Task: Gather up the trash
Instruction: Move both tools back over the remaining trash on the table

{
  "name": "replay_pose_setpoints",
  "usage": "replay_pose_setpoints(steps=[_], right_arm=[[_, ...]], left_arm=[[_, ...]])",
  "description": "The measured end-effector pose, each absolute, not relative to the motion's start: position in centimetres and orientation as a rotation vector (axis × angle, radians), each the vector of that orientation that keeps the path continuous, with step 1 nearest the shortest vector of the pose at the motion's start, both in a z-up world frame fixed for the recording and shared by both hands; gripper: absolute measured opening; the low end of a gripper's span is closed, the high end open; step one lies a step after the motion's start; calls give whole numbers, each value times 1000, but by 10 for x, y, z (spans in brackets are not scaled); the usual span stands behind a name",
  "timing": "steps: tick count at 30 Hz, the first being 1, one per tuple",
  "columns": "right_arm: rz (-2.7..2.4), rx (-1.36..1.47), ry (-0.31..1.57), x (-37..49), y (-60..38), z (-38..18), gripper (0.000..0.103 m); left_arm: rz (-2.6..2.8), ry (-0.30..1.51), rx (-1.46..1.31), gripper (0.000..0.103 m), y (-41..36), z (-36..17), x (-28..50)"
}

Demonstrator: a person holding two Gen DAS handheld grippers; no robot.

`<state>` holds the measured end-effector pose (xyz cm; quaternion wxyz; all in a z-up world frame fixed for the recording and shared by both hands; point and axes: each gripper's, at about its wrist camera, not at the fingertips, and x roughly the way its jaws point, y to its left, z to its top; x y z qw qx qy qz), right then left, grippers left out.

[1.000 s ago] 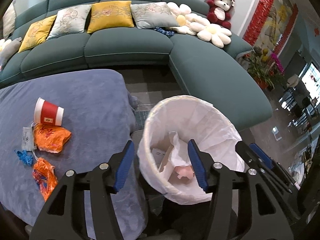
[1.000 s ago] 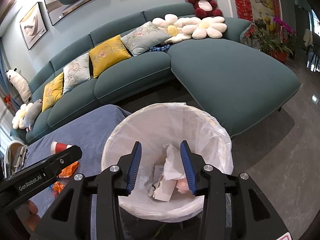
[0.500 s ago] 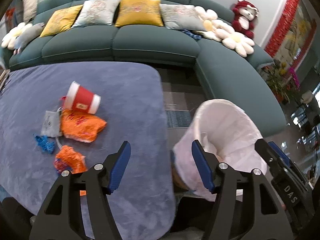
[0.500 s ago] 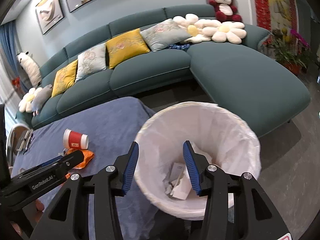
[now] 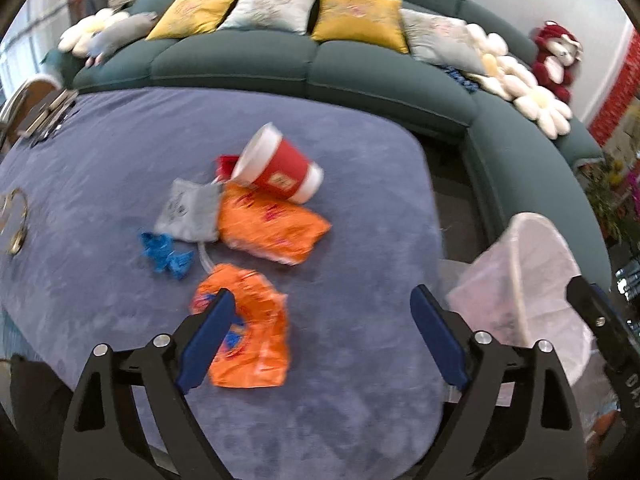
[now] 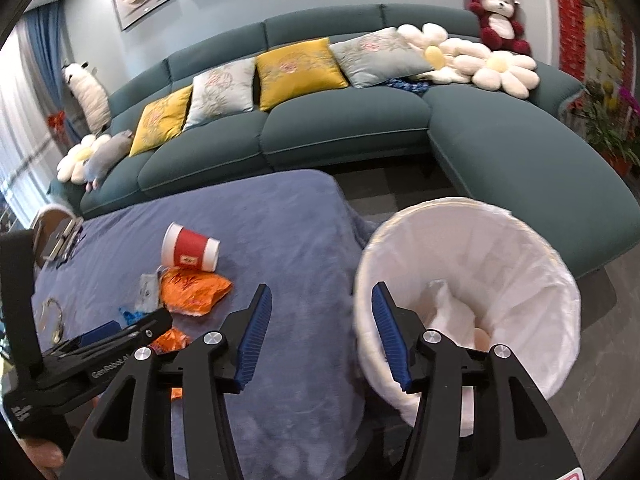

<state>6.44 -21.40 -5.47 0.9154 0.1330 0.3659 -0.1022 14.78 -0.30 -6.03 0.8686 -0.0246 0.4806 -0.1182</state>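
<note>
- A second ago both views looked straight down into the white-lined bin; now the left tool looks over the blue-covered worktop, with the bin pushed to the right edge of its view.
- The left tool's jaws are opening and stand wide apart, with nothing pressed between the pads. Its left pad overlaps the near orange wrapper in the picture, but contact cannot be told.
- The right tool has also swung left off the bin. One pad now shows over the worktop and the other over the bin's near rim. Its jaws are opening too, and empty.
- Judged from this, a drop-off is finished and both hands are returning for more.
- Trash left on the worktop, clustered left of centre: a red paper cup on its side at the far end, a second orange wrapper just near of it, a grey sachet touching that wrapper's left edge, and blue scraps further left.
- The bin stands off the worktop's right end and already holds crumpled white paper.
- The near wrapper looks like the likely next pick for the left tool.
</note>
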Motion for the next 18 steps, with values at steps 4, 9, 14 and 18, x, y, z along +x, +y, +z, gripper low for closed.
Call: replay_pose_setpoints(steps=[4, 9, 14, 18], right_arm=[[-184, 256, 777, 75, -197, -61, 51], [-155, 237, 811, 90, -178, -71, 51], [-132, 221, 847, 105, -163, -82, 51], [-121, 220, 874, 117, -156, -91, 52]], left_arm=[[-193, 1041, -51, 89, 14, -81, 152], [-157, 1094, -54, 90, 26, -105, 158], [-132, 1156, -77, 90, 34, -131, 165], [-121, 1197, -91, 90, 36, -147, 171]])
